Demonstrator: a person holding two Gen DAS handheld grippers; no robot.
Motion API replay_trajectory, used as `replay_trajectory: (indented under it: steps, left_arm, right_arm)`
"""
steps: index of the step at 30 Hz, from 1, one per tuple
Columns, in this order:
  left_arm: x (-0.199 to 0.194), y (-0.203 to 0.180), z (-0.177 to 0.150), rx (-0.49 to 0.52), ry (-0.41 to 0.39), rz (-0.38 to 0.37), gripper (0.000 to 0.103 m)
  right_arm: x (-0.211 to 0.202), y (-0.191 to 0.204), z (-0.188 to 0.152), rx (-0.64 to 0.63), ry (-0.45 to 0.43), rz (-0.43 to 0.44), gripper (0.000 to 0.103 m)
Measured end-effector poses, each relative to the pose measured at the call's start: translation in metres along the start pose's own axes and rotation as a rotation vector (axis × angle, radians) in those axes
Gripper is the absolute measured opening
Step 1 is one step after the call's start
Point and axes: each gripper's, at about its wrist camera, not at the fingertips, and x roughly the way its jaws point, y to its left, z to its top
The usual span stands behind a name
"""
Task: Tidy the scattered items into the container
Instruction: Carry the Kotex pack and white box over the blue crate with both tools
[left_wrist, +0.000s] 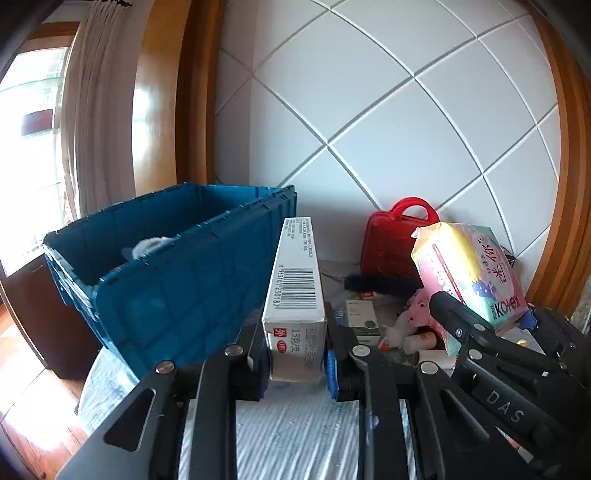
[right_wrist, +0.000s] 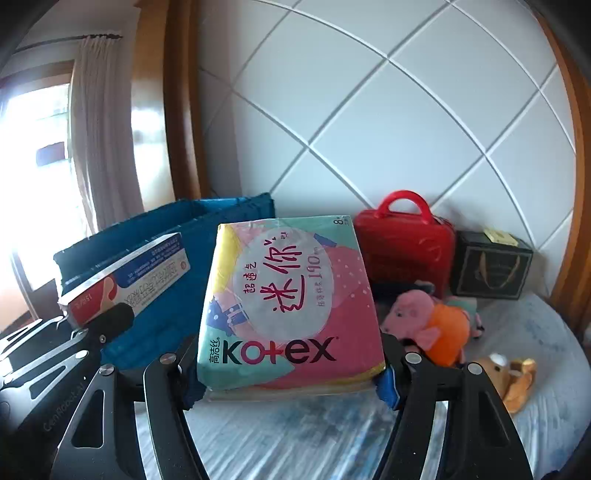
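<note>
My left gripper (left_wrist: 295, 363) is shut on a long white carton (left_wrist: 295, 291) with a barcode, held up above the bed. Beside it, my right gripper (right_wrist: 288, 384) is shut on a pink Kotex pack (right_wrist: 288, 306), which also shows at the right in the left wrist view (left_wrist: 472, 273). The white carton (right_wrist: 125, 280) appears at the left of the right wrist view. A blue plastic crate (left_wrist: 177, 280) stands open ahead on the left, with something white inside. In the right wrist view the crate (right_wrist: 177, 236) lies behind both held items.
A red case (right_wrist: 402, 240) leans on the white quilted headboard, with a dark box (right_wrist: 491, 266) beside it. A pink-and-orange plush (right_wrist: 432, 325) and a brown plush (right_wrist: 509, 376) lie on the bed at right. Small boxes (left_wrist: 364, 319) lie between crate and case.
</note>
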Motion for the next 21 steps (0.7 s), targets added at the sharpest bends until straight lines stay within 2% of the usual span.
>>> replay_trajectory:
  steps: [4,7,10,15,18,21]
  left_arm:
    - [-0.003,0.051,0.020,0.008,-0.033,0.044,0.023]
    - [0.006,0.084,0.035,-0.009,-0.045,0.073,0.023]
    - [0.012,0.118,0.048,-0.026,-0.073,0.148,0.023]
    - [0.031,0.179,0.061,-0.066,-0.047,0.220,0.023]
    - [0.045,0.218,0.067,-0.093,-0.012,0.249,0.023]
    - [0.070,0.255,0.075,-0.118,0.052,0.249,0.023]
  right_arm:
    - [0.002,0.064,0.019,-0.016,-0.038,0.032,0.070]
    - [0.016,0.097,0.035,-0.022,-0.040,0.065,0.070]
    - [0.034,0.123,0.049,-0.052,-0.049,0.106,0.070]
    - [0.067,0.183,0.070,-0.126,-0.045,0.196,0.070]
    - [0.091,0.216,0.077,-0.134,-0.006,0.231,0.071]
    - [0.124,0.252,0.083,-0.148,0.046,0.219,0.071]
